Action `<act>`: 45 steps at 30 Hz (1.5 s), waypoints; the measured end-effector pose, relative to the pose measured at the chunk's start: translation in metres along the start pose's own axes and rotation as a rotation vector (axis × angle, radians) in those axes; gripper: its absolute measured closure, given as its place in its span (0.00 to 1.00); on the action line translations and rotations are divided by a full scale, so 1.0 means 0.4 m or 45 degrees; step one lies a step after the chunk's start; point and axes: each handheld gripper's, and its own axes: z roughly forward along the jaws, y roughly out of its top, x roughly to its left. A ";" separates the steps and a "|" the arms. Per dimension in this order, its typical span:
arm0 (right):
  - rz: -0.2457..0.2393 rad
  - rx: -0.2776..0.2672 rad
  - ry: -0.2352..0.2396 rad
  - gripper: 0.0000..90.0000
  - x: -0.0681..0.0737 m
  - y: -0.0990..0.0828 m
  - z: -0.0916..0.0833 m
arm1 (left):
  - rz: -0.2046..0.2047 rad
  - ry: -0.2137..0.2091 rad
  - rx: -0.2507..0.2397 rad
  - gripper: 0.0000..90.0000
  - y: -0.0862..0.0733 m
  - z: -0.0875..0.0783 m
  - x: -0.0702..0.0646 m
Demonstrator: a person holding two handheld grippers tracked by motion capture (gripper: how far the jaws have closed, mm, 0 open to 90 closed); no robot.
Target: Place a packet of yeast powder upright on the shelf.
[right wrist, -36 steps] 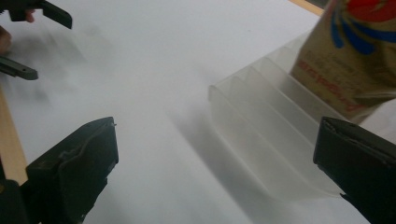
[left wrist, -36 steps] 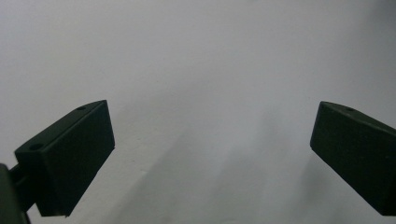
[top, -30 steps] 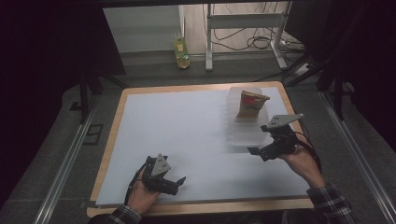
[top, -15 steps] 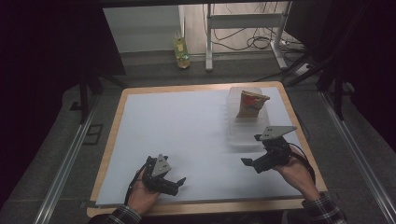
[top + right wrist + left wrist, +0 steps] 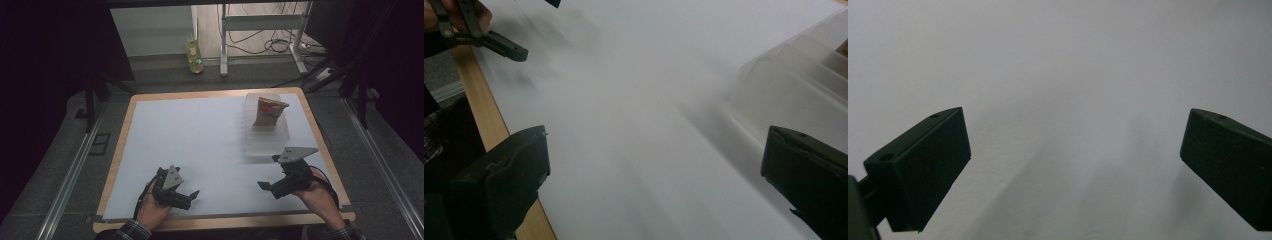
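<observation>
Your right gripper (image 5: 272, 181) hangs with jaws wide apart and nothing between them, just short of the clear plastic container (image 5: 267, 137) on the table's right side; a brown paper bag (image 5: 270, 111) stands in its far end. Your left gripper (image 5: 187, 196), jaws also apart, rests on the white sheet (image 5: 200, 135) near the wooden edge (image 5: 120, 150). Beyond, a bottle (image 5: 194, 55) stands on the grey floor (image 5: 60, 165)

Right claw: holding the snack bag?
No. The right claw is open and empty near the table's front edge, while the snack bag stands in the clear container farther back.
</observation>
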 end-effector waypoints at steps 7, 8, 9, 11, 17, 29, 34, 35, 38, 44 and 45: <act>0.010 -0.009 -0.023 0.00 0.014 -0.024 0.005 | 0.010 0.001 0.002 0.00 0.000 0.000 -0.001; 0.006 -0.014 -0.031 0.00 0.018 -0.032 0.006 | 0.011 0.002 0.003 0.00 0.000 0.000 -0.001; 0.006 -0.014 -0.031 0.00 0.018 -0.032 0.006 | 0.011 0.002 0.003 0.00 0.000 0.000 -0.001; -0.009 -0.015 -0.046 0.00 0.025 -0.041 0.009 | 0.010 0.005 0.000 0.00 -0.001 0.000 -0.002; -0.025 -0.018 -0.065 0.00 0.038 -0.057 0.017 | 0.013 0.007 0.002 0.00 -0.001 0.000 -0.002; -0.017 -0.010 -0.065 0.00 0.044 -0.100 0.046 | 0.011 0.004 0.002 0.00 -0.002 0.000 -0.002; -0.011 0.005 -0.059 0.00 0.043 -0.113 0.061 | 0.013 -0.004 0.006 0.00 -0.002 0.001 -0.003; -0.014 0.022 -0.062 0.00 0.042 -0.122 0.069 | 0.016 -0.006 0.008 0.00 -0.002 0.002 -0.004; -0.005 0.043 -0.061 0.00 0.040 -0.133 0.080 | 0.017 -0.008 0.009 0.00 -0.002 0.003 -0.005; 0.019 0.083 -0.045 0.00 0.033 -0.154 0.102 | 0.025 -0.002 0.020 0.00 -0.003 0.006 -0.005; 0.018 0.095 -0.046 0.00 0.031 -0.157 0.105 | 0.025 -0.002 0.020 0.00 -0.003 0.006 -0.005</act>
